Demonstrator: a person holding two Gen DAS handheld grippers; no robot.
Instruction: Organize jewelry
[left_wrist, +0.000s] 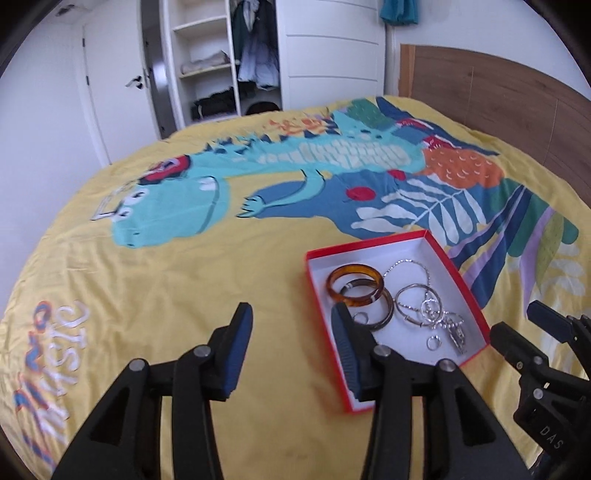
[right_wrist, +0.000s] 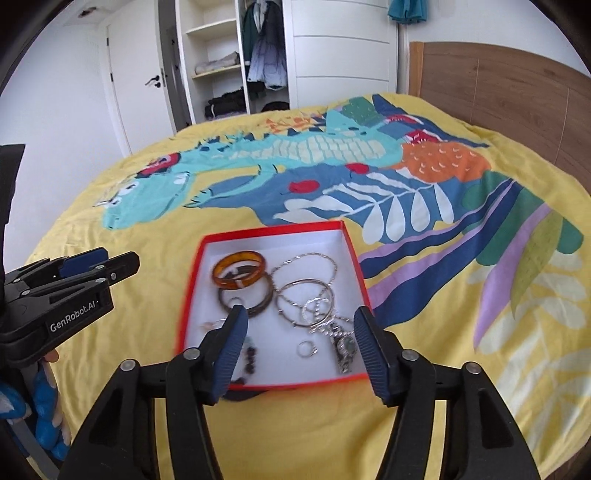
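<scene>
The left gripper (left_wrist: 291, 325) has its two blue-padded fingers spread apart with nothing between them. It hangs above the yellow bedcover with the printed dinosaur (left_wrist: 147, 258), and its right finger covers the near left edge of the shallow red cardboard box with a white inside (left_wrist: 458, 273). The right gripper (right_wrist: 301, 328) also has its fingers wide apart and empty, and it hangs over the near part of the same box (right_wrist: 192, 288).

Inside the box lies the jewelry. A translucent amber bangle (right_wrist: 239, 272) rests partly on a dark brown bangle (right_wrist: 258, 301) at the far left side. To the right of them lie thin silver hoop bracelets (right_wrist: 306, 301) tangled with a fine silver chain (right_wrist: 314, 258). Nearer are a small silver ring (right_wrist: 306, 349), a silver wristwatch (right_wrist: 345, 349) and a string of dark beads (right_wrist: 251, 360).

Behind the bed stand a wooden headboard (right_wrist: 498, 85) and an open white wardrobe with clothes (right_wrist: 236, 66).
</scene>
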